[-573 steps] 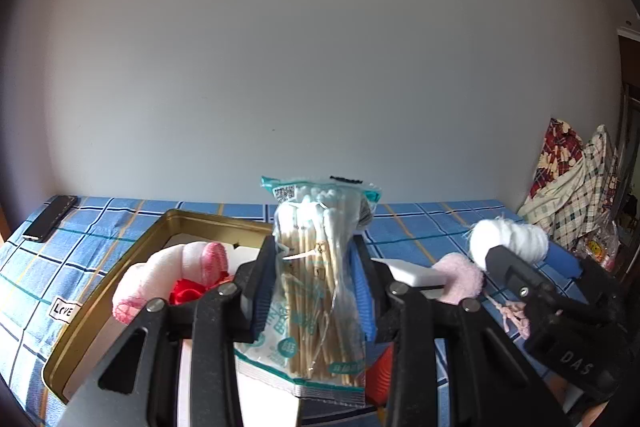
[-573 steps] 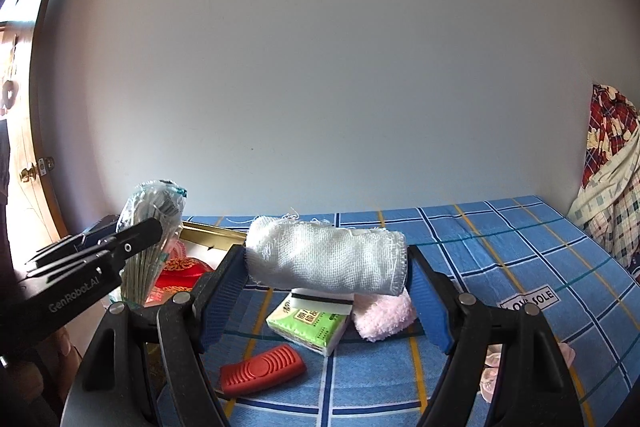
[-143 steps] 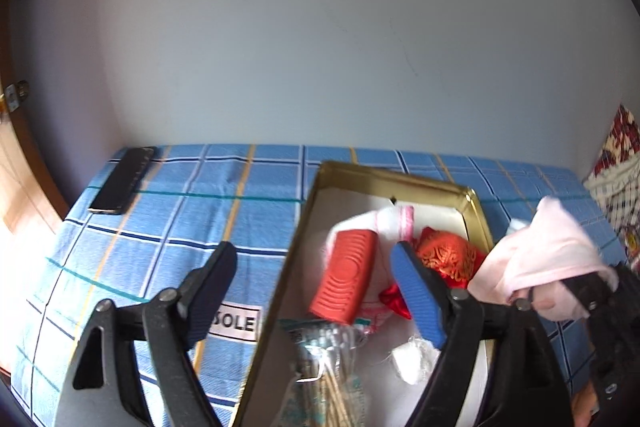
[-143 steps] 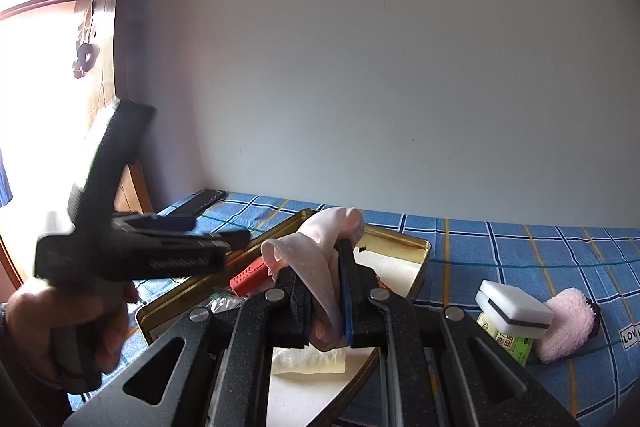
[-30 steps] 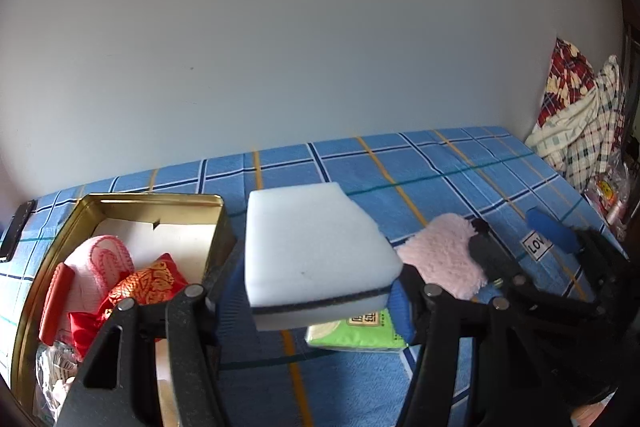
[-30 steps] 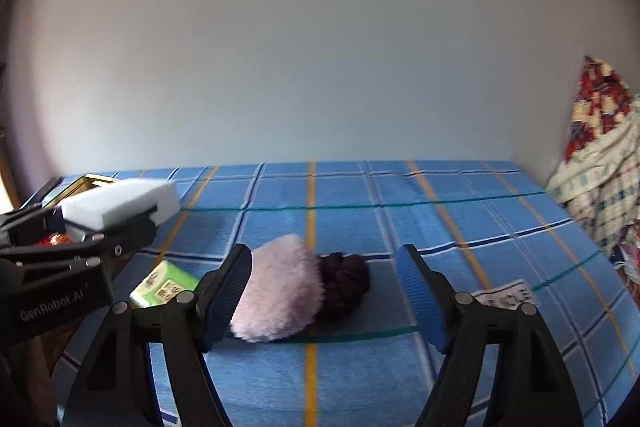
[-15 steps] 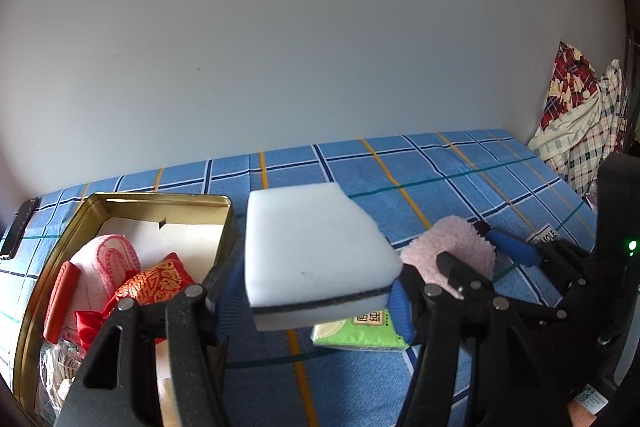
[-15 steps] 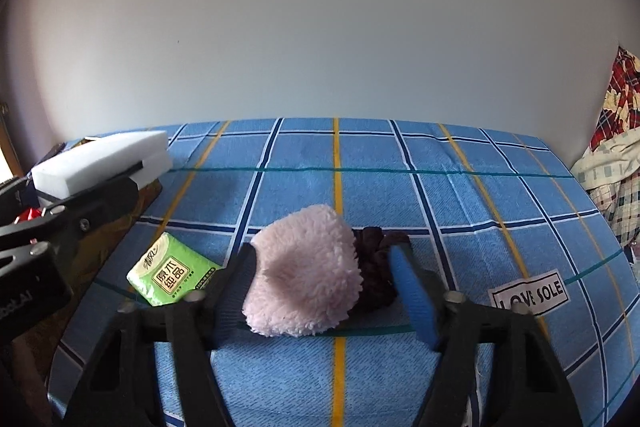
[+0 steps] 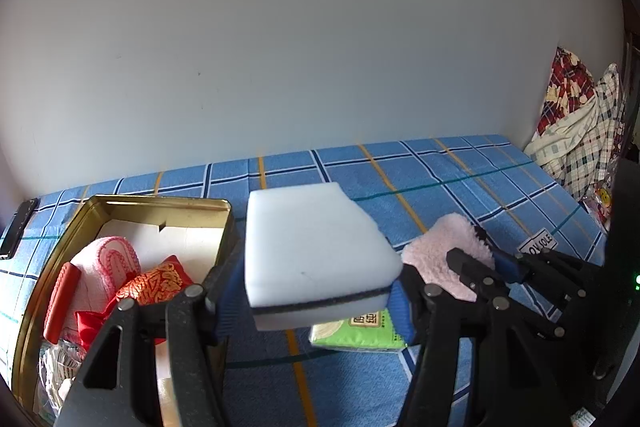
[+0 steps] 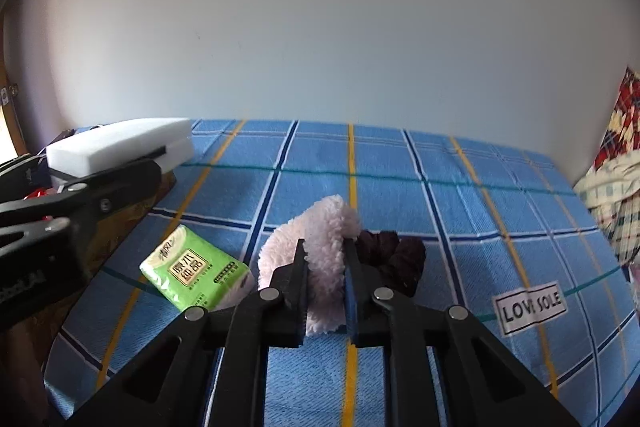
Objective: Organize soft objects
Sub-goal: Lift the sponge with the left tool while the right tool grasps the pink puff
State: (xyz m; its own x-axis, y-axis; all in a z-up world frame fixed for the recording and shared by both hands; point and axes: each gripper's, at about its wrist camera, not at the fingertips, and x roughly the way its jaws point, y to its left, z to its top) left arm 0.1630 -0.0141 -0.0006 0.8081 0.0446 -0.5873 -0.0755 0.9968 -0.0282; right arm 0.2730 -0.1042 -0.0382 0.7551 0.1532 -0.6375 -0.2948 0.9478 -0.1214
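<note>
Within the last half second the right gripper (image 10: 326,269), whose jaws were spread either side of the pink fluffy pad (image 10: 320,251), has clenched on it, so this piece looks grasped and ready to be carried to the gold tin (image 9: 160,205), where earlier soft items already lie. The pad is pale pink and plush, pinched at its middle, still low on the blue checked bed sheet (image 10: 460,211), touching a dark scrunchie (image 10: 394,259) and just beside a green tissue pack (image 10: 192,273). The left gripper (image 9: 312,291) keeps grasping the white sponge (image 9: 316,243), raised just beside the tin.
</note>
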